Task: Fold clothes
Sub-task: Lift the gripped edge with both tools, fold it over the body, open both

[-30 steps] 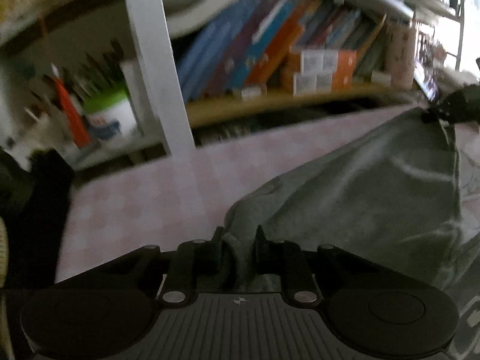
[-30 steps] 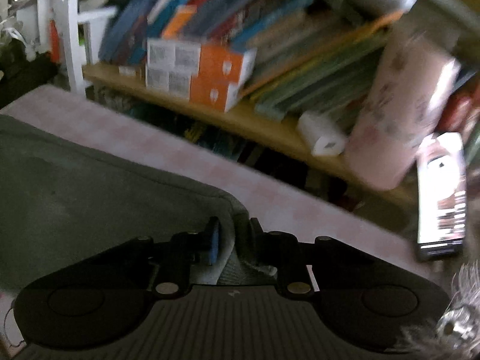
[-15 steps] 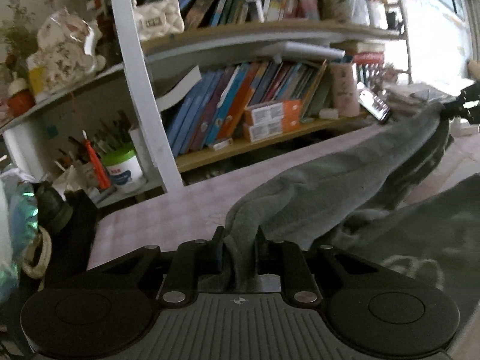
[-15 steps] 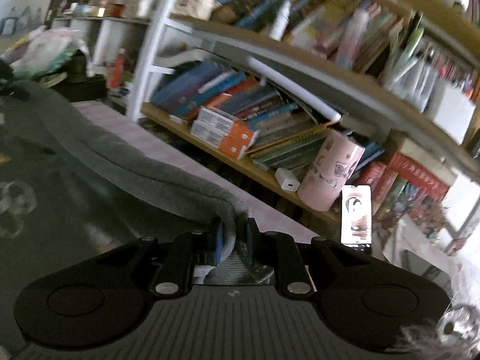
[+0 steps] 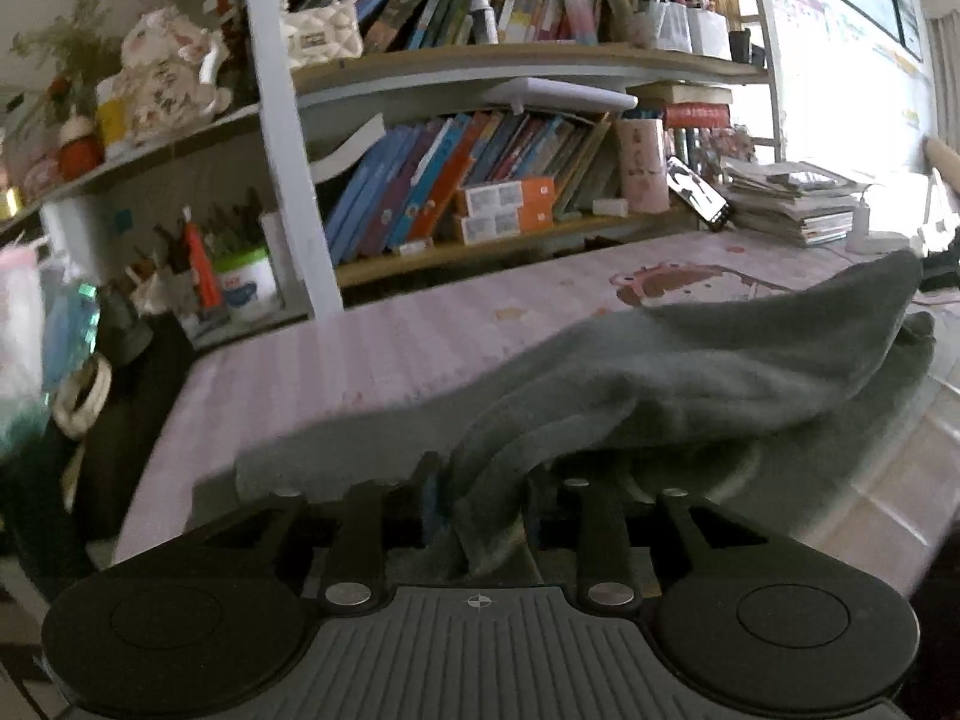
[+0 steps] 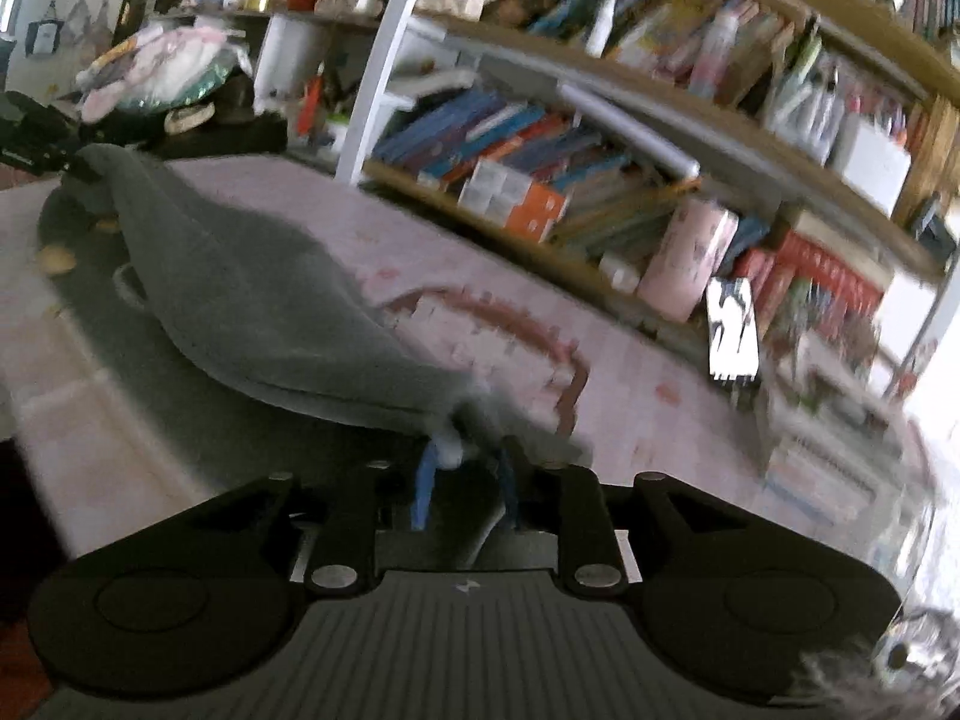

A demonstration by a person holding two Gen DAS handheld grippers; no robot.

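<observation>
Grey garment [image 5: 708,372] stretched above the pink bench [image 5: 372,354], one end pinched between the left fingers [image 5: 429,483], the other end clamped in the right fingers [image 6: 423,483]

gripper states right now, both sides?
Left hand-held gripper: closed on the grey garment.
Right hand-held gripper: closed on the garment's other end.

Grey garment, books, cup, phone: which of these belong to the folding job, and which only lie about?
Belong to the job:
grey garment
left gripper, shut on it
right gripper, shut on it
pink table cover beneath

Only lying about:
books
orange boxes
pink cup
phone
</observation>
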